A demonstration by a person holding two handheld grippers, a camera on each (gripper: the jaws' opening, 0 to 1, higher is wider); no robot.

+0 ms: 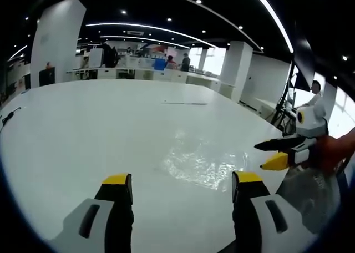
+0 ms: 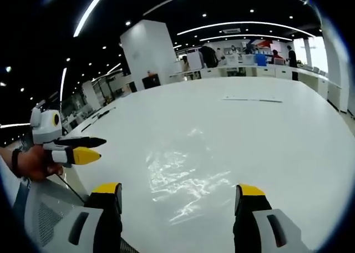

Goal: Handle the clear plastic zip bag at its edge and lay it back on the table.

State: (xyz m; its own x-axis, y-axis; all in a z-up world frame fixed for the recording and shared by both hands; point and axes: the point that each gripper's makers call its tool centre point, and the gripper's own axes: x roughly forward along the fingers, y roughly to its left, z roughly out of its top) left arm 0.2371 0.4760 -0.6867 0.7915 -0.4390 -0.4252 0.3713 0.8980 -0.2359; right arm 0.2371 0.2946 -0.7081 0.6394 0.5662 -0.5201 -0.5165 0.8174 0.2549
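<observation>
Clear plastic zip bag [image 1: 202, 164], flat on white table [image 1: 83, 131]; probably light, limp, slippery. Best pinched at edge; left gripper [image 1: 182, 189] and right gripper [image 2: 176, 200] jaws spread, empty.

Bright ceiling strip lights [image 1: 272, 14], glare on glossy white table [image 1: 111, 125], heavy fisheye warp at edges, bg soft

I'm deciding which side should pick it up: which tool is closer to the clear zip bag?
Right, narrowly. The right tool sits at the edge of the clear zip bag; the left tool hangs a gap off its other side.
</observation>
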